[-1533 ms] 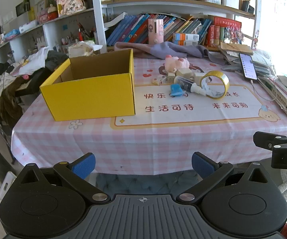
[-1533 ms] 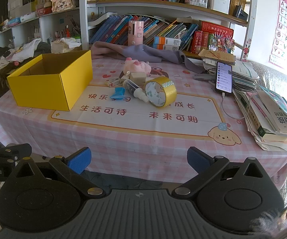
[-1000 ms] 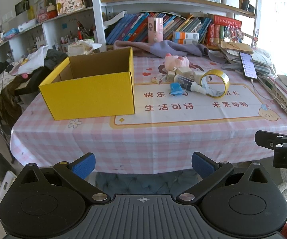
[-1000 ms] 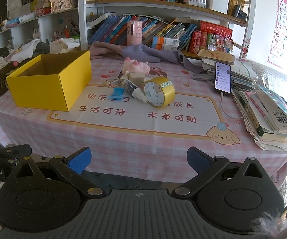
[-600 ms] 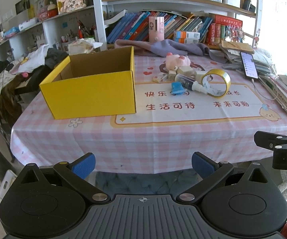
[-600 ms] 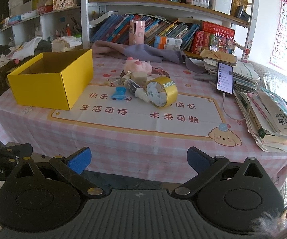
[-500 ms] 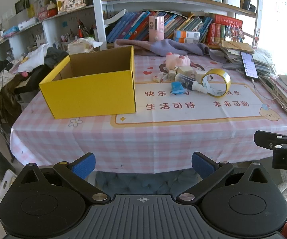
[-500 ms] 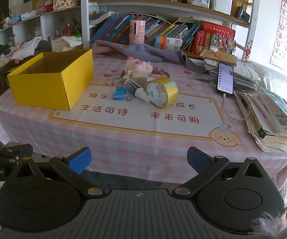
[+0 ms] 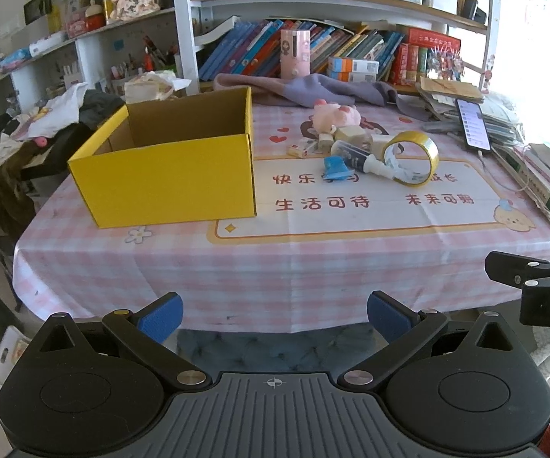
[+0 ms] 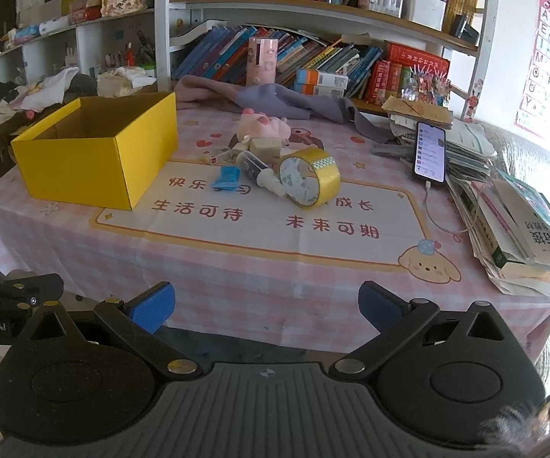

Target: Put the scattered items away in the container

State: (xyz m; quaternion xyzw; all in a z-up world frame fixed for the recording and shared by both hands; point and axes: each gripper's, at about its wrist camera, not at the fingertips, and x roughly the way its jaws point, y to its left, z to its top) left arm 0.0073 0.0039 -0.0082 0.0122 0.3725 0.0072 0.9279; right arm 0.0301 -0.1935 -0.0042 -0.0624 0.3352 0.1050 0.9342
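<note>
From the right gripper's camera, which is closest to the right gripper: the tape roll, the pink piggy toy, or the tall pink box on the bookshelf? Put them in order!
From the right gripper:
1. Tape roll, standing on its edge on the mat, mid-table.
2. Pink piggy toy, behind the tape, toward the table's back.
3. Tall pink box, upright on the bookshelf, past the table.

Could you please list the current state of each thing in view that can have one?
yellow box: open-topped, looks empty
tape roll: on edge, leaning on the bottle
bottle: lying on its side
phone: screen lit, cable plugged in
left gripper: open, holding nothing
right gripper: open, holding nothing
</note>
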